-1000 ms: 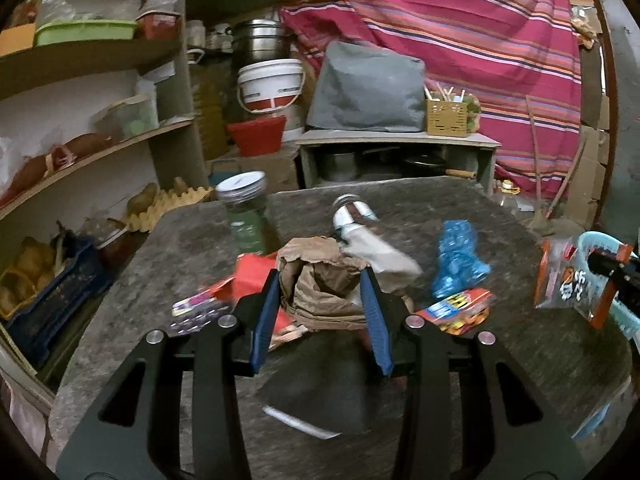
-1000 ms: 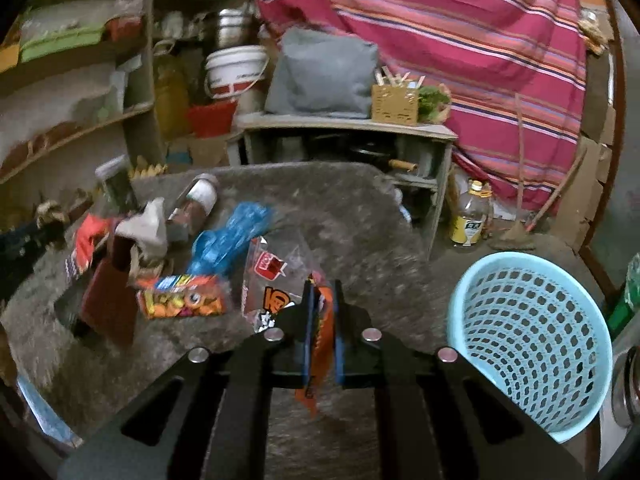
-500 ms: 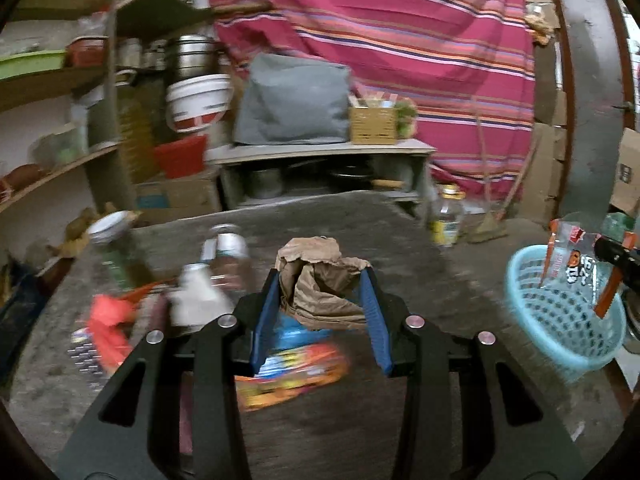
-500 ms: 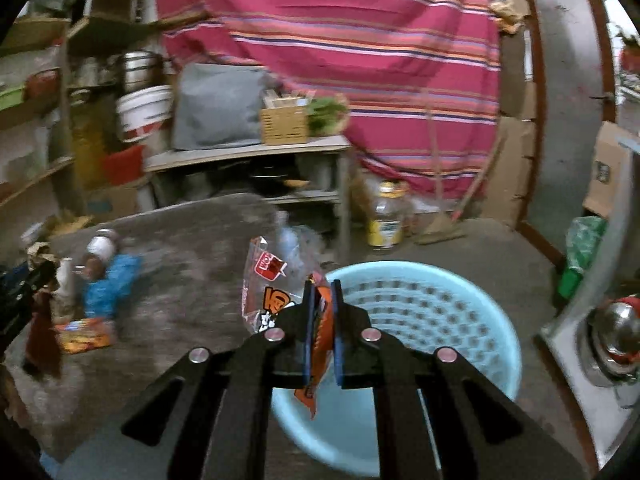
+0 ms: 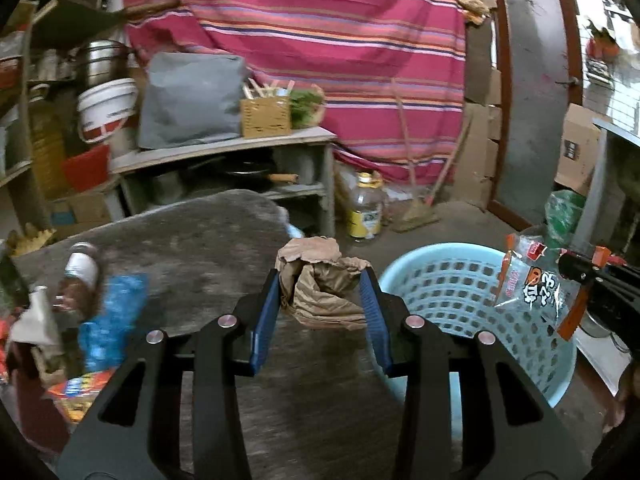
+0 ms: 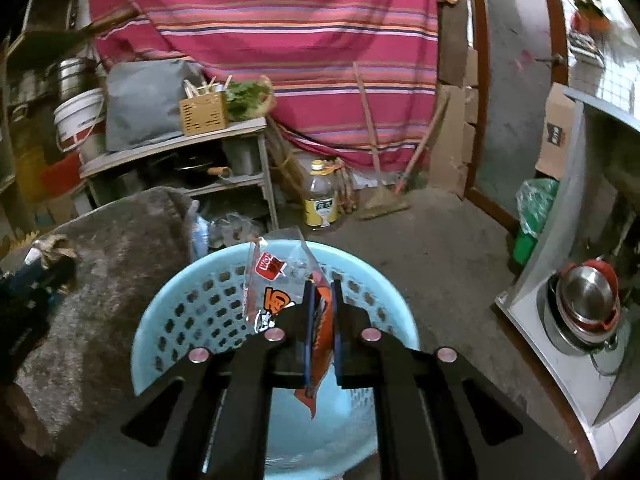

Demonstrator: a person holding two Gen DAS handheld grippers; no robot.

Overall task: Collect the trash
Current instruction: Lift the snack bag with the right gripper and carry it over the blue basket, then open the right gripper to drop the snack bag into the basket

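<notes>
Right claw pinches snack wrapper, hiding basket floor.

Left tool part-open and clamped, right tool nearly closed, both angled downward

Dim storeroom. Pink striped cloth covers the back wall. Wooden side table in front of it, pan on its lower shelf. Bare concrete floor. Cardboard boxes stacked by a brown door frame.
</notes>
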